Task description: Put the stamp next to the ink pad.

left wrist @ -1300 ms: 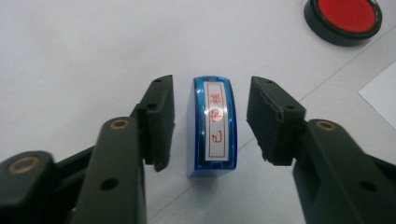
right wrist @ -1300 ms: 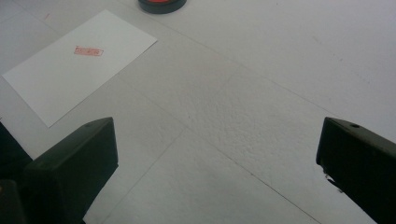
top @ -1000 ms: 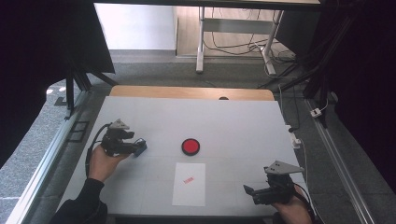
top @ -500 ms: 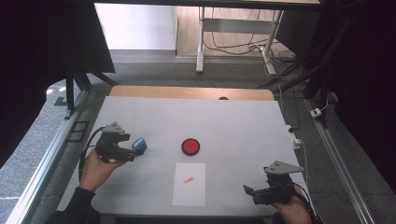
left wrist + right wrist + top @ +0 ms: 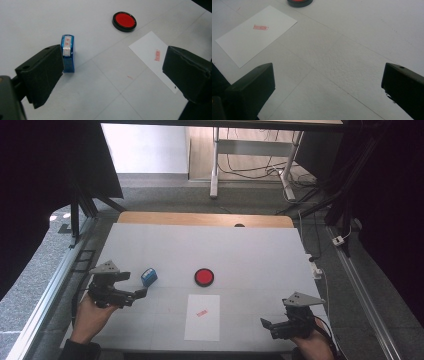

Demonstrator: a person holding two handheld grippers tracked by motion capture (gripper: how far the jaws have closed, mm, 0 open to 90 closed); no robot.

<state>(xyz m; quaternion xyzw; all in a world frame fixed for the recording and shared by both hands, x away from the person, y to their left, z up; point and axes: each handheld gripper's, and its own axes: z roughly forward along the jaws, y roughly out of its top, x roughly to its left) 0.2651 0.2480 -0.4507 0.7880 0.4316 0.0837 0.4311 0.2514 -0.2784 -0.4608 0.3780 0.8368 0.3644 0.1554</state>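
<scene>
Since the earlier frame, the left gripper [image 5: 134,289] has drawn back toward the lower left and its jaws have just been opening; they are released, with the blue stamp [image 5: 148,276] lying free on the bench [image 5: 250,250], left of centre. Right of it sits a round red ink pad [image 5: 204,277], and below that a white paper sheet [image 5: 202,317] with a red print. Nothing blocks the stamp. At lower right, the right gripper [image 5: 267,325] rests low, its jaws released too.

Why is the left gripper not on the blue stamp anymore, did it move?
Yes. The left gripper, its jaws just opened, backed off leftward from the red ink pad, leaving the blue stamp on the table.
</scene>
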